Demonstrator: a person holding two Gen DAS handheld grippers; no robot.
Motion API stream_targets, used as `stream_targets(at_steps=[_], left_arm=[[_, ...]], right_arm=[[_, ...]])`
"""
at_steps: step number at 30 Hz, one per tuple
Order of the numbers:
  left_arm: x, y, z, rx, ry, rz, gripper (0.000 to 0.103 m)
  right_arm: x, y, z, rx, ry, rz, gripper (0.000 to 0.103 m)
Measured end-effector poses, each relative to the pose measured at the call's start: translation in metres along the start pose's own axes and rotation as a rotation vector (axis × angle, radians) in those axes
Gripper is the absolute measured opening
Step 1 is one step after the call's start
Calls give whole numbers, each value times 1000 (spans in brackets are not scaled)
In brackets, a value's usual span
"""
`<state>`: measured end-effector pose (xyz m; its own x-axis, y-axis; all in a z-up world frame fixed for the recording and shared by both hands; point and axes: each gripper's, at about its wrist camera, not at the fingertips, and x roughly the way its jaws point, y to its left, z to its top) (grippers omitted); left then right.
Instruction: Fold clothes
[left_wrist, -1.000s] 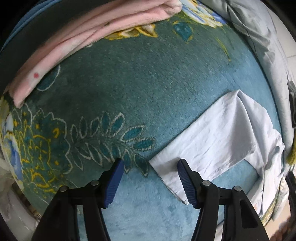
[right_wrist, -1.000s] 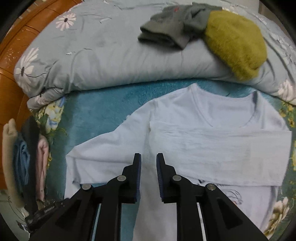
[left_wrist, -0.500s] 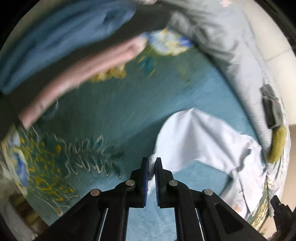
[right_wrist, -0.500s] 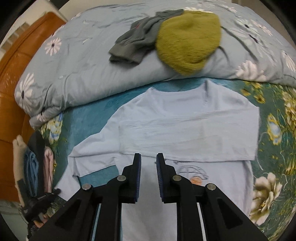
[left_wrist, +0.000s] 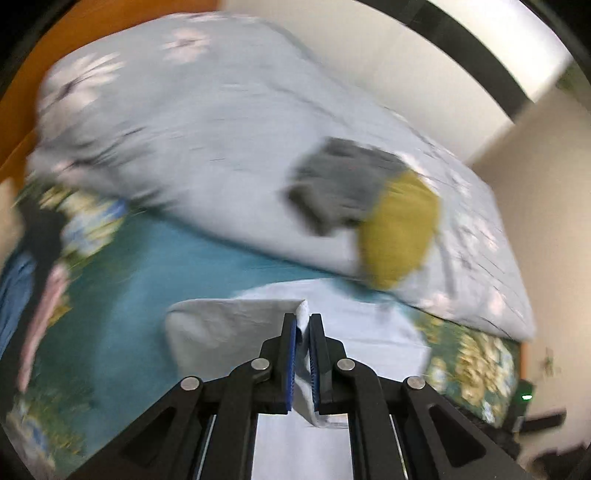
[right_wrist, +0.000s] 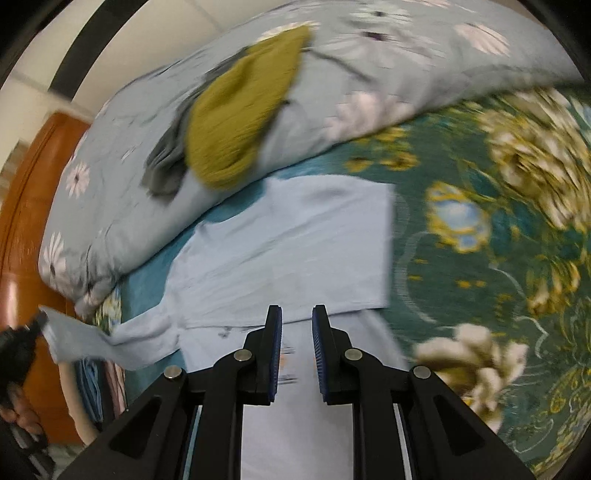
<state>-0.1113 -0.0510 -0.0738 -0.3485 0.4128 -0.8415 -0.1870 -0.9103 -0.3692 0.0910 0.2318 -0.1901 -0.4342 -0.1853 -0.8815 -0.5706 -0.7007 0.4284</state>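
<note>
Holding the shirt's sleeve tight in the shut left tool, lifted off the bed. Lay to its right: the shirt's body, the place to carry it across. Right tool a little open, empty.

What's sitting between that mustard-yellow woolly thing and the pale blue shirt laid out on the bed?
In the right wrist view, a fold of the grey flowered quilt and a strip of teal blanket separate the yellow knit from the shirt.

Grey-blue quilt with white daisies bunched along the teal floral plush blanket. Orange wooden headboard behind it. White wall beyond.
</note>
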Motion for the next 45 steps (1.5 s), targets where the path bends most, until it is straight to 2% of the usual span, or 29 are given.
stream_targets(at_steps=[5,10,16,23,29,30,31,32,33,35,38,40,45], left_arm=[[70,-103,3,171,124,-69,7],[158,-179,-26,303,311,-77,7],[230,-227,-60,421,454,-61,7],[282,-254,-84,472,534,-37,7],[302,-251,-88,454,585,-16,12],[302,-251,-88,453,590,-19,20],[301,-250,-87,454,596,-24,36],[298,-249,-87,452,596,-31,43],[293,-247,-85,448,592,-39,46],[279,-239,-81,432,577,-55,46],[237,-199,-73,354,513,-68,52],[202,-159,-78,292,467,-34,56],[137,-22,-122,68,455,156,57]], right_arm=[[-7,-61,3,117,-15,1,17],[-6,-105,0,200,-13,-7,17],[1,-142,-7,264,2,-20,17],[17,-154,-7,281,33,-25,17],[26,-145,-2,237,59,-22,17],[26,-144,-1,232,62,-22,17],[27,-142,-1,228,64,-22,17],[27,-141,0,226,66,-22,17],[28,-139,0,224,68,-21,17],[27,-135,-1,214,75,-15,17],[26,-127,-6,171,107,-3,17],[25,-122,-13,134,139,9,17],[31,-117,-51,22,257,26,22]])
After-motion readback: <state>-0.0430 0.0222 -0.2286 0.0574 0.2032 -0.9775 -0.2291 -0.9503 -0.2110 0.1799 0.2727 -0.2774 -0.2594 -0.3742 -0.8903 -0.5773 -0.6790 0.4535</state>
